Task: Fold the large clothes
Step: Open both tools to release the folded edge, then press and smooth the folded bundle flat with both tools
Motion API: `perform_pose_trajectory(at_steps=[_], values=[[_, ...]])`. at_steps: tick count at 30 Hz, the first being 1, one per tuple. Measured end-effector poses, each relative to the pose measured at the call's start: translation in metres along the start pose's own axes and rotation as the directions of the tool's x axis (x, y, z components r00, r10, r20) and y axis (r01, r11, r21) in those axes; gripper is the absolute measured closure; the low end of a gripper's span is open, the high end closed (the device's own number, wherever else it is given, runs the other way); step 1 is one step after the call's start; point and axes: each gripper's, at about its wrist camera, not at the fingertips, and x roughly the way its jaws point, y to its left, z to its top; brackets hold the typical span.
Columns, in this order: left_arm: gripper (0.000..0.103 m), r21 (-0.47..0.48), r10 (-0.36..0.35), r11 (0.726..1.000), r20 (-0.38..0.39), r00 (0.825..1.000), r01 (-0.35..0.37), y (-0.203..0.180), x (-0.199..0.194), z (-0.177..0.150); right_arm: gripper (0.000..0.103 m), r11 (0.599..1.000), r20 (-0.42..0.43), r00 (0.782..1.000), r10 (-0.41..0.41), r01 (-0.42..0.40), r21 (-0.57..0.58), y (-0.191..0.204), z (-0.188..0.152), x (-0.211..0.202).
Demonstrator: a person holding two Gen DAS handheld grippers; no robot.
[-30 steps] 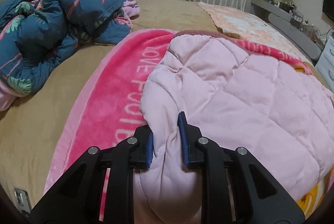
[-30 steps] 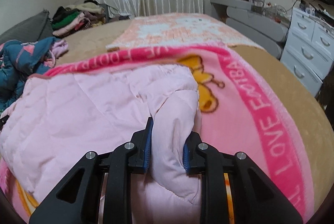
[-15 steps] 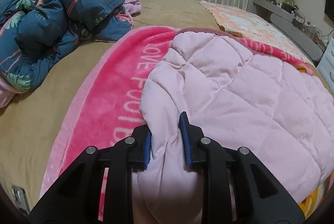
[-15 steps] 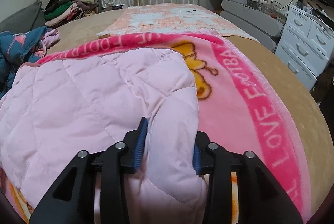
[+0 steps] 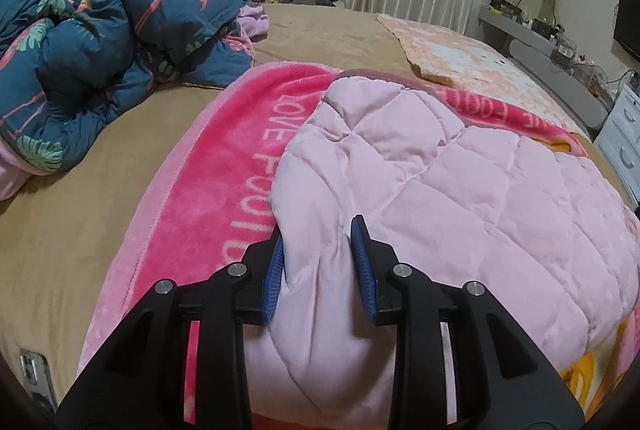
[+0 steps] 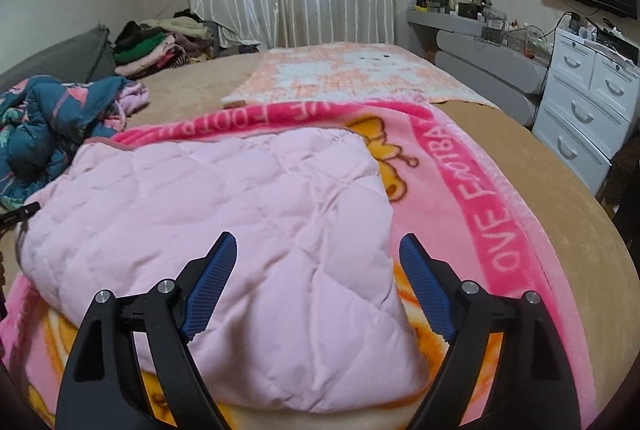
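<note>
A pale pink quilted jacket (image 5: pixel 460 181) lies folded on a bright pink blanket (image 5: pixel 224 181) on the bed. My left gripper (image 5: pixel 318 234) has its jaws partly apart around a fold at the jacket's near left edge, the blue pads touching the fabric on both sides. In the right wrist view the jacket (image 6: pixel 224 197) lies flat on the blanket (image 6: pixel 480 189). My right gripper (image 6: pixel 318 246) is wide open above the jacket's near right corner, holding nothing.
A crumpled dark blue flamingo-print duvet (image 5: pixel 88 49) lies at the left of the tan bed (image 5: pixel 80 230). A peach blanket (image 6: pixel 352 73) lies further back. A clothes pile (image 6: pixel 160 45) sits at the headboard. White drawers (image 6: pixel 588 101) stand to the right.
My right gripper has opened wide and let go of the jacket, which now lies flat. My left gripper's jaws have widened on the fold it held.
</note>
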Motion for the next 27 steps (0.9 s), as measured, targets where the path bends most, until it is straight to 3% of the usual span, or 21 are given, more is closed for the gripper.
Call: perform_pose_trajectory(at_steps=[6, 11, 16, 19, 22, 24, 27], values=[[0.079, -0.047, -0.077, 0.996, 0.009, 0.997, 0.077, 0.009, -0.012, 0.006, 0.012, 0.999, 0.005, 1.000, 0.017, -0.018, 0.034, -0.003, 0.012, 0.000], [0.047, -0.078, -0.107, 0.991, -0.013, 0.994, 0.106, 0.010, -0.001, 0.016, 0.007, 0.988, -0.080, 0.995, 0.054, -0.042, 0.149, -0.026, 0.029, 0.032], [0.032, -0.074, -0.083, 0.994, -0.069, 0.994, 0.078, 0.004, 0.024, 0.023, 0.007, 0.974, -0.136, 0.991, 0.009, 0.022, 0.227, -0.043, 0.037, 0.062], [0.032, -0.062, -0.040, 0.997, -0.069, 0.997, 0.036, -0.001, 0.026, 0.031, 0.008, 0.971, -0.123, 0.992, -0.011, 0.041, 0.236, -0.041, 0.045, 0.066], [0.032, 0.010, 0.021, 1.000, 0.023, 1.000, -0.021, -0.018, 0.007, 0.041, 0.008, 0.982, -0.091, 0.996, 0.014, 0.004, 0.191, -0.022, 0.061, 0.068], [0.032, 0.048, -0.010, 0.999, 0.038, 0.999, 0.008, -0.037, 0.002, 0.046, 0.008, 0.991, -0.086, 0.996, 0.039, -0.028, 0.131, -0.003, 0.071, 0.072], [0.032, 0.107, -0.103, 0.989, -0.002, 0.995, 0.102, -0.072, 0.010, 0.052, 0.010, 0.995, -0.104, 0.990, 0.096, -0.092, 0.047, 0.036, 0.082, 0.081]])
